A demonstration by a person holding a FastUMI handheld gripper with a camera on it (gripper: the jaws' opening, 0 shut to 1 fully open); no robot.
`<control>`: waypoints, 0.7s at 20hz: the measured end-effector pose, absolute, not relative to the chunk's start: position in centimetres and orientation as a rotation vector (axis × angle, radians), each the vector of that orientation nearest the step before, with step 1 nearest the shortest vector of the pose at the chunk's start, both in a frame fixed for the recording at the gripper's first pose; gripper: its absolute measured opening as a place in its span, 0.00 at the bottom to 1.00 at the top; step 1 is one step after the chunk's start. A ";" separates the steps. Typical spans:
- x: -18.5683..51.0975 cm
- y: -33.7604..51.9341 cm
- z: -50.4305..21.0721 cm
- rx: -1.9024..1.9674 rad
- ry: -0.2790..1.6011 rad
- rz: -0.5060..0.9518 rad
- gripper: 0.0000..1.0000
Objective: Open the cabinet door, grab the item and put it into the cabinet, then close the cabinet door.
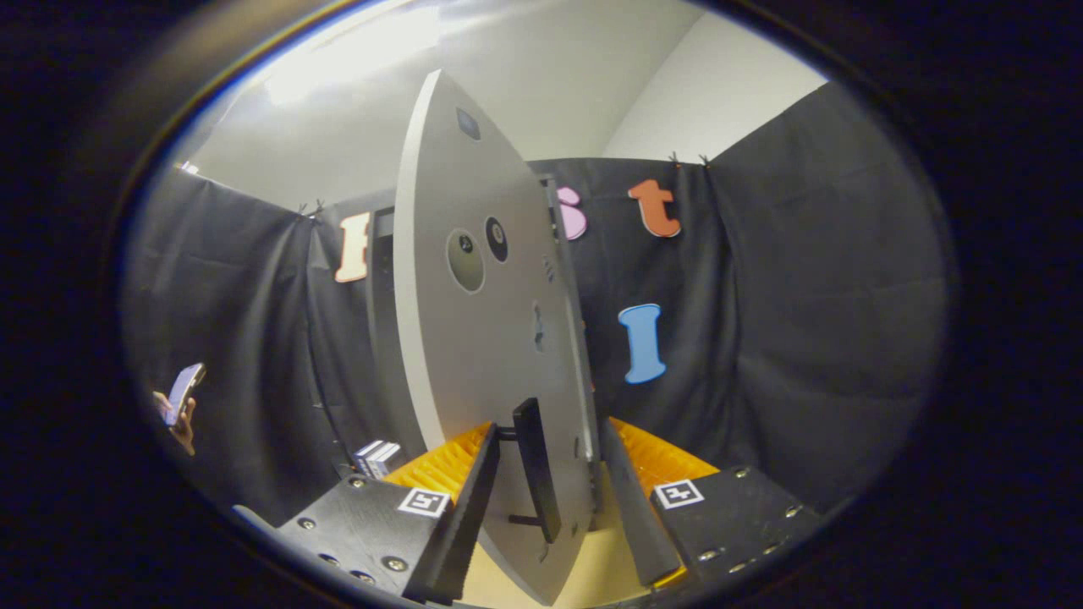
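Straddling the cabinet door (482, 338) and its handle (537, 469): the tool's (546, 495) parted fingers.

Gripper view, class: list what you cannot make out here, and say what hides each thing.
- Cabinet interior: the open cabinet door, swung edge-on between the fingers of the hand-held gripper, covers it.
- Grip on the black handle: the fingers flank the door without visibly pressing; contact cannot be told.
- Small boxes beyond the left finger: too small to identify.
- Person's hand holding a flat object: cut off, blurred.
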State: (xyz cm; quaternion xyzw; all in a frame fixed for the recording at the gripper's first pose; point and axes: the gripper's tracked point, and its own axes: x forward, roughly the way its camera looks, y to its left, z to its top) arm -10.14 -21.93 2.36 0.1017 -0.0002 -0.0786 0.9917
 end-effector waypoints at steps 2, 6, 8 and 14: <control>-8.6 -19.8 2.3 0.201 0.000 -0.099 0.73; -4.8 -15.4 2.0 0.224 0.017 0.019 0.73; -3.3 -12.9 1.7 0.229 0.034 0.082 0.73; 1.5 -8.0 -0.3 0.182 0.084 0.201 0.73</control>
